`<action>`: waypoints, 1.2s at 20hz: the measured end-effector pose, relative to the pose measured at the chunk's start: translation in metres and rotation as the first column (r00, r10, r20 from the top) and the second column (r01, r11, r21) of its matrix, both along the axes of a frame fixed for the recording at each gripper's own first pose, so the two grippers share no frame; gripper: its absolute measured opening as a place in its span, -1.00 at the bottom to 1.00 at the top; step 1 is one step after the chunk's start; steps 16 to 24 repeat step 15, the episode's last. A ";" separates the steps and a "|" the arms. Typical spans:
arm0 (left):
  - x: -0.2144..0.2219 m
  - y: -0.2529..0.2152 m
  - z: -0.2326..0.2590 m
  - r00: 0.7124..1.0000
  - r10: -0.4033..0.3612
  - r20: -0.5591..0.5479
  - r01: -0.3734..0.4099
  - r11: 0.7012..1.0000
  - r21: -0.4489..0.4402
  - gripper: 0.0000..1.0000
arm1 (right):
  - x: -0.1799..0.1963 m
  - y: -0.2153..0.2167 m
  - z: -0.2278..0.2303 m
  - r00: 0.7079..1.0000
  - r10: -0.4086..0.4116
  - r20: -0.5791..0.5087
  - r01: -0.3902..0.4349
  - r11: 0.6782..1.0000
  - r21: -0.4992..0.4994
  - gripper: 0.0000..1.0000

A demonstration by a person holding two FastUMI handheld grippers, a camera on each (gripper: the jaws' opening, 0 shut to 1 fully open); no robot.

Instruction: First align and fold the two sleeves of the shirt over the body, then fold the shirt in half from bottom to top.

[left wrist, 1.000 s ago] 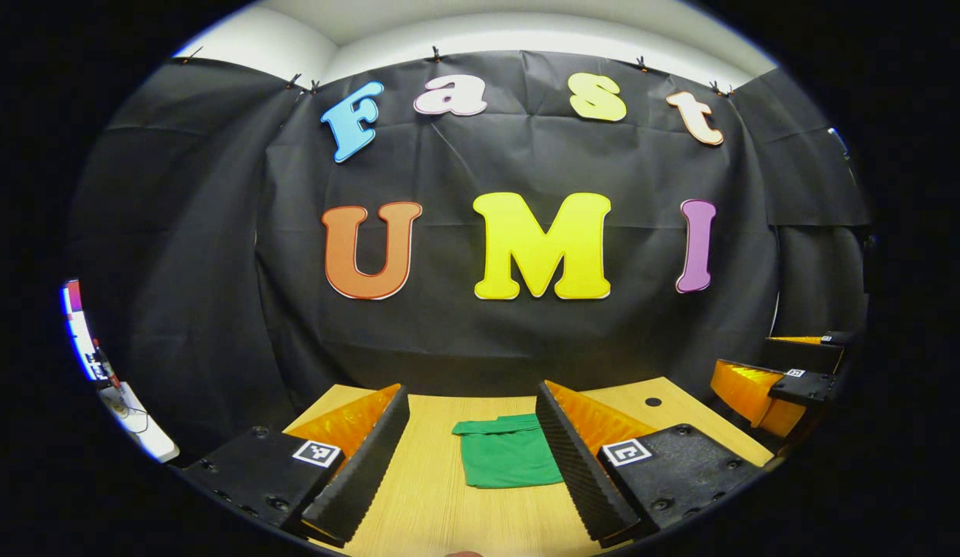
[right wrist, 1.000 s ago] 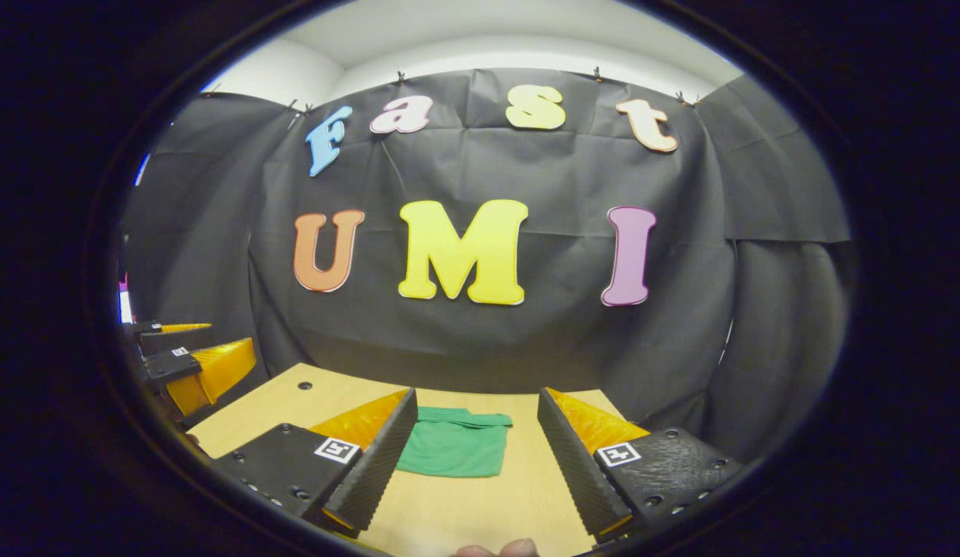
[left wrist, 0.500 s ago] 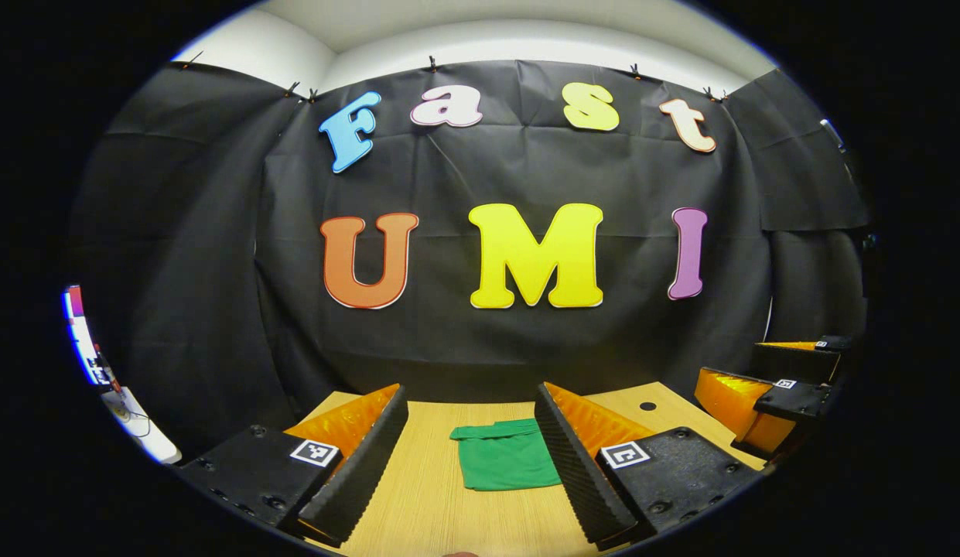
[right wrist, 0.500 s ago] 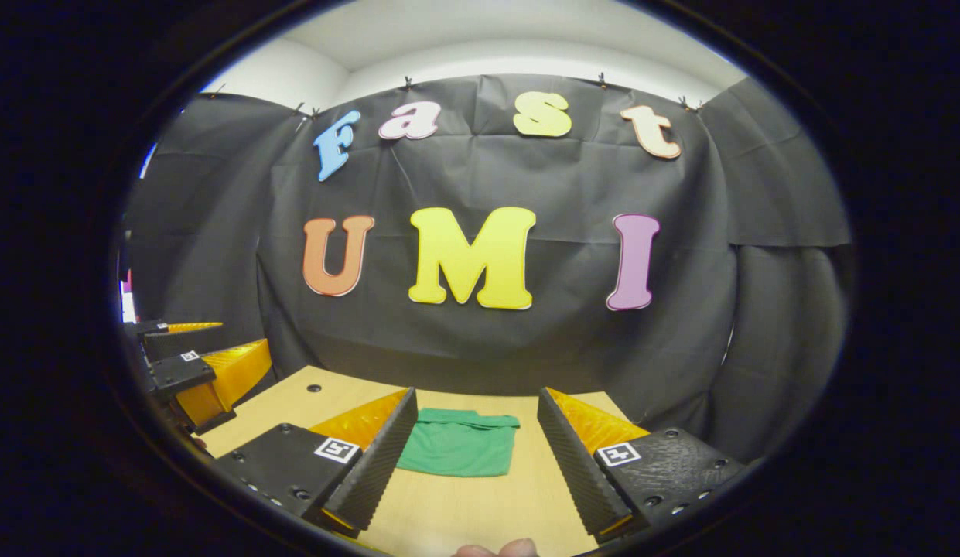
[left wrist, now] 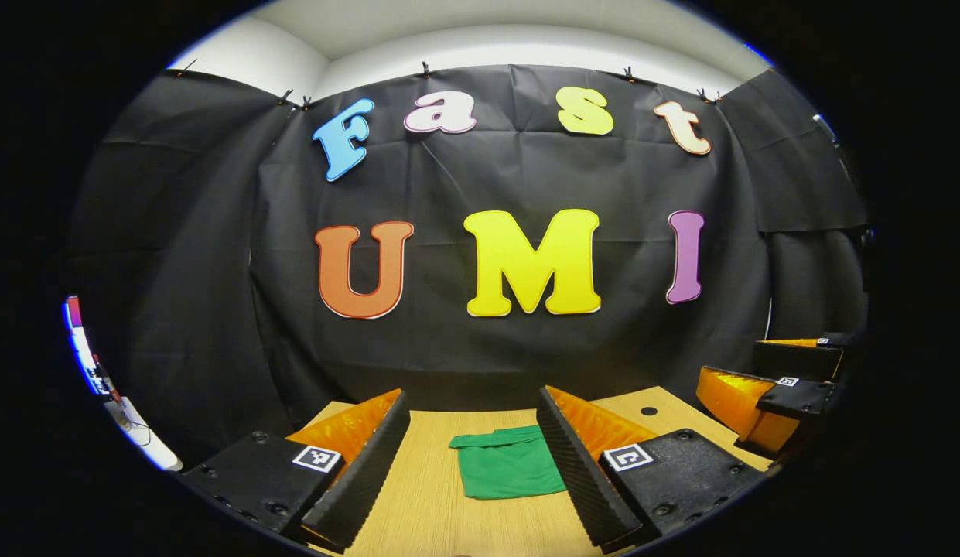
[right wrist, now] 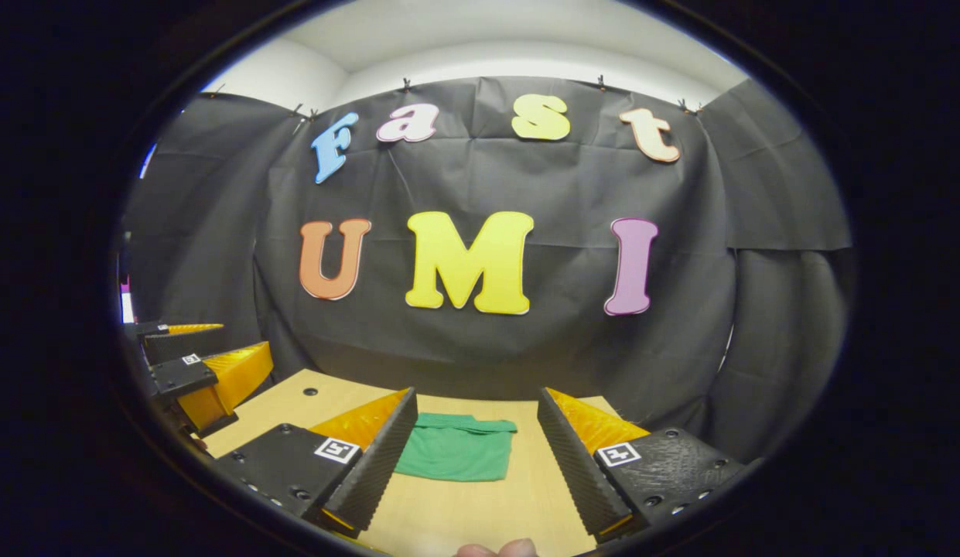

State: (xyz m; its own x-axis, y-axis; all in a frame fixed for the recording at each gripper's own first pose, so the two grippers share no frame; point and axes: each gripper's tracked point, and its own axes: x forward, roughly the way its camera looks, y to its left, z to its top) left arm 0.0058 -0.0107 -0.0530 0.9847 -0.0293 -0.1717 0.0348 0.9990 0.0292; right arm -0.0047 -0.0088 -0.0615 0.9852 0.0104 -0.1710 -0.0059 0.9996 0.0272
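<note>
Both claws hang wide apart and empty above the wooden table [left wrist: 433, 503], level and pointing at the back wall.

From the left gripper view, the left gripper [left wrist: 472, 472] frames the green shirt [left wrist: 504, 469], which lies flat as a compact rectangle near the far table edge; the right gripper [left wrist: 766, 387] floats off to its side, well clear.

From the right gripper view, the right gripper [right wrist: 470, 464] has the shirt [right wrist: 455, 455] just ahead, toward its left finger, with the left gripper [right wrist: 197, 363] beyond. A fingertip [right wrist: 495, 549] peeks in below.

The folding looks finished, so I'd say back off straight and high, disturbing nothing.
</note>
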 end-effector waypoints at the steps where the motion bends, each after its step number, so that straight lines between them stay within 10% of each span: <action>1: 0.001 0.000 -0.001 1.000 0.000 -0.002 0.000 1.000 -0.003 1.00 | 0.000 0.000 0.002 1.000 -0.002 0.004 0.002 1.000 -0.001 0.96; 24: 0.013 -0.003 0.000 1.000 -0.003 -0.002 0.003 1.000 -0.022 1.00 | 0.012 -0.005 0.007 1.000 -0.016 0.021 0.016 1.000 -0.011 0.90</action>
